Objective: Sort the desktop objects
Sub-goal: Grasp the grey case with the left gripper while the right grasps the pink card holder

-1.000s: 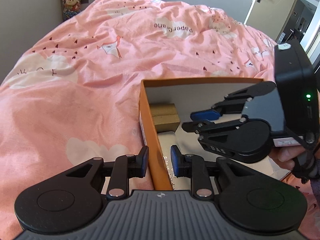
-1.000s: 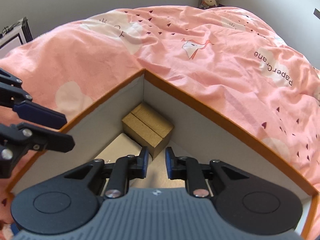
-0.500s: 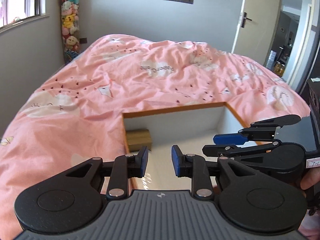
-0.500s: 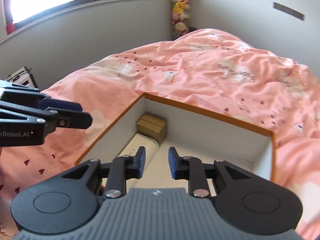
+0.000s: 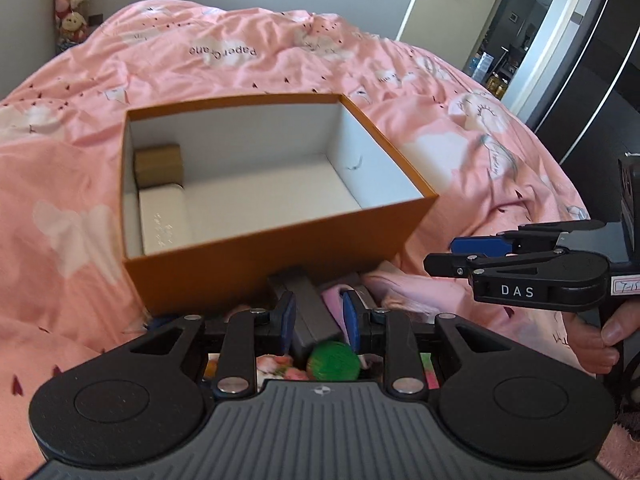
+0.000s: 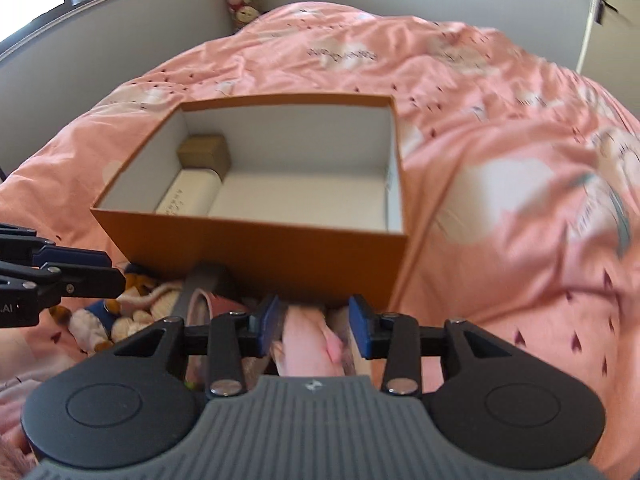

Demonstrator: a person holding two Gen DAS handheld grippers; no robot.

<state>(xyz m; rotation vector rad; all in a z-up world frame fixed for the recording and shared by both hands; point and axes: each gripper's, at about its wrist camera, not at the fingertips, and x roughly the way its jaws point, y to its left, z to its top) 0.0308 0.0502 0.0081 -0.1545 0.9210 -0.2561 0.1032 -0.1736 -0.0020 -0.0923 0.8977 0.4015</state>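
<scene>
Both grippers hover over the clutter before the orange box (image 5: pixel 280 264), choosing the next item. The left gripper (image 5: pixel 318 322) is parted and empty; the right gripper (image 6: pixel 314 326) is opening, gripping nothing. Next comes a clean grasp.

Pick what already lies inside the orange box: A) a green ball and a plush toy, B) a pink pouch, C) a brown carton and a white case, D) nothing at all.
C: a brown carton and a white case lie along the left wall of the box.
</scene>
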